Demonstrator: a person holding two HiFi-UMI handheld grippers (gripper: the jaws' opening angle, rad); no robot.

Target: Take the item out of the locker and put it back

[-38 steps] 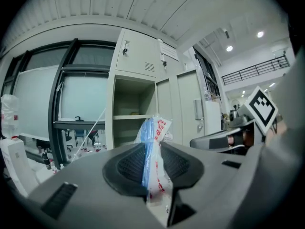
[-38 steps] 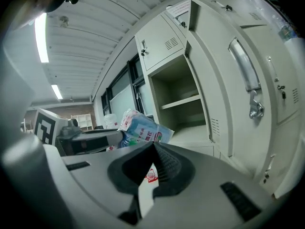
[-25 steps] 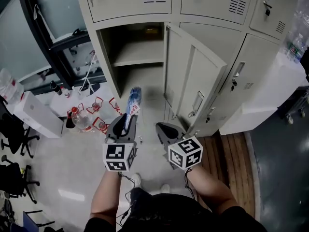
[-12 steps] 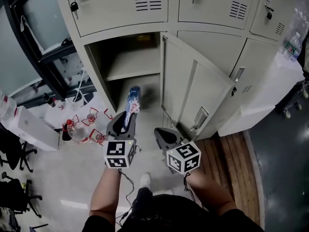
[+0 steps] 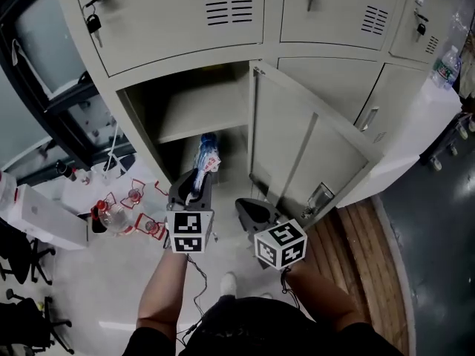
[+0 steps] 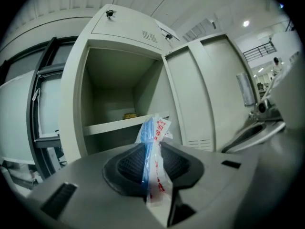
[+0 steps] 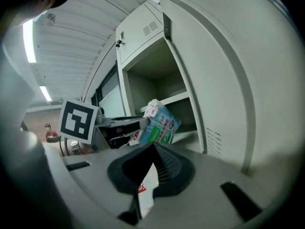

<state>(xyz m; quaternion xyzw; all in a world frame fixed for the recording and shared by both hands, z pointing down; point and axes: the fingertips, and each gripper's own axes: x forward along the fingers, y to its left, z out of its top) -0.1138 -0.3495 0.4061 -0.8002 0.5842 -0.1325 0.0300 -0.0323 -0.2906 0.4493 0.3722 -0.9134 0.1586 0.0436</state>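
While left gripper (image 5: 194, 182) is pinching packet (image 5: 206, 155) by its thin edge, right gripper (image 5: 252, 211) sitting shut and empty: packet is risking slipping free or snagging shelf (image 5: 200, 122) ahead of the fingertips.

The locker (image 5: 178, 28) is matt painted metal; the packet (image 5: 205, 156) is glossy, crinkled plastic.

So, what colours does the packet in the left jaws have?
The packet is blue, green and white with red print; best seen in the right gripper view.
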